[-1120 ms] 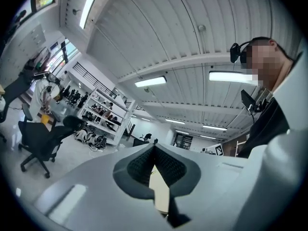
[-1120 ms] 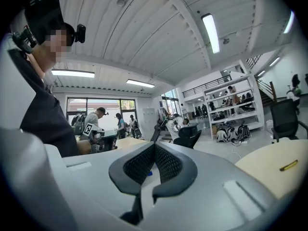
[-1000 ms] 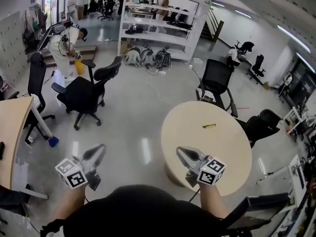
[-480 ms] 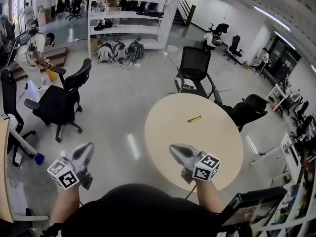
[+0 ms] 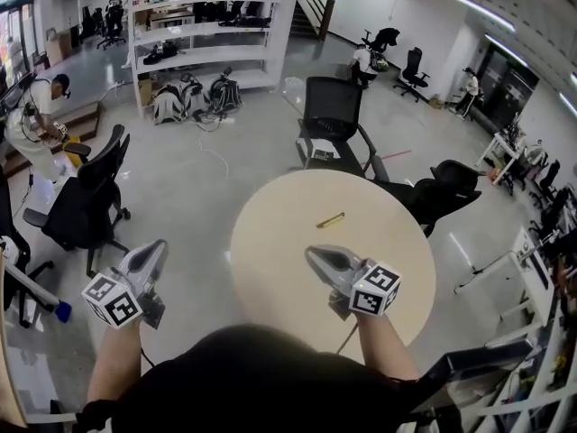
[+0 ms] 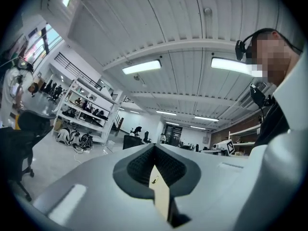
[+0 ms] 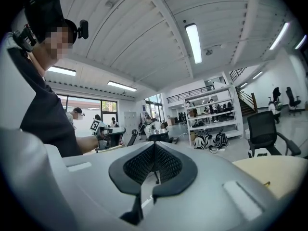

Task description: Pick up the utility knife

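The left grey gripper is hovering over the floor, its jaws sitting pressed together on nothing. The right grey gripper, jaws likewise together and empty, is hovering over the round beige table. Beyond it, the slim yellow utility knife is lying flat and slantwise near the table's middle.

Table looks matt wood, floor glossy, left gripper smooth grey plastic.
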{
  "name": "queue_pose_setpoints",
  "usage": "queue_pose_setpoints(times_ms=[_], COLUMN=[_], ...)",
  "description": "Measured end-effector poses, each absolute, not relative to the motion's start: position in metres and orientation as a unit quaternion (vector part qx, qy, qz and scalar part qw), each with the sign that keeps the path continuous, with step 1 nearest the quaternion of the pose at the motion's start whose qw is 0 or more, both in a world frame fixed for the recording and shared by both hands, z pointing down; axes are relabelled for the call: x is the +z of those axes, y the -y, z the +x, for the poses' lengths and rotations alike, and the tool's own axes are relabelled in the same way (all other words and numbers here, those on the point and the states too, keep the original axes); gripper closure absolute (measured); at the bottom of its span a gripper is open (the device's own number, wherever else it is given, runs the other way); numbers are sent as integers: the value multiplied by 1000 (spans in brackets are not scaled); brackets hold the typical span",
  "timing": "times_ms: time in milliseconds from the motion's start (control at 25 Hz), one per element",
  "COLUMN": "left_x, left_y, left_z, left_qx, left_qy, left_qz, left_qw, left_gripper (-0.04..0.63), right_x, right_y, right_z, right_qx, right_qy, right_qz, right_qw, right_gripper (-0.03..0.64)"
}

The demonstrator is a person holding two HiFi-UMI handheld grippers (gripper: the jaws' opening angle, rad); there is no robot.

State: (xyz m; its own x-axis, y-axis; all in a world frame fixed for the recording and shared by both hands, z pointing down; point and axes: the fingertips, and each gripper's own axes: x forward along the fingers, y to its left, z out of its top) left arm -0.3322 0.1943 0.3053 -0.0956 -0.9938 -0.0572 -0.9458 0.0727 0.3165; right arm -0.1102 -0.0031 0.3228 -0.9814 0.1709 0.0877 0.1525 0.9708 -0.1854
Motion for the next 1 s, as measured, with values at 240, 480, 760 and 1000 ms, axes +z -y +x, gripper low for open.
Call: queue_pose_setpoints(times_ms=[240, 480, 760, 1000], left_x=[304, 321, 377, 440], left_y=[-82, 42, 204, 337], left_z=[-327, -327, -322, -309], left_qx=[-97, -56, -19, 30], left_qy=[690, 628, 513, 427], left_qz=[711, 768, 842, 884], left_qw=[95, 117, 169, 189], left_gripper=[601, 601, 601, 601], right_x=[333, 354, 383, 416], right_y=[71, 149, 248, 314], right_z=[-97, -77, -50, -29], right_qx=[87, 107, 129, 152], right_qy=[994, 992, 968, 933], right_qz=[-41, 49, 204, 316], right_qw=[50, 53, 67, 86], right_gripper=[603, 603, 603, 603])
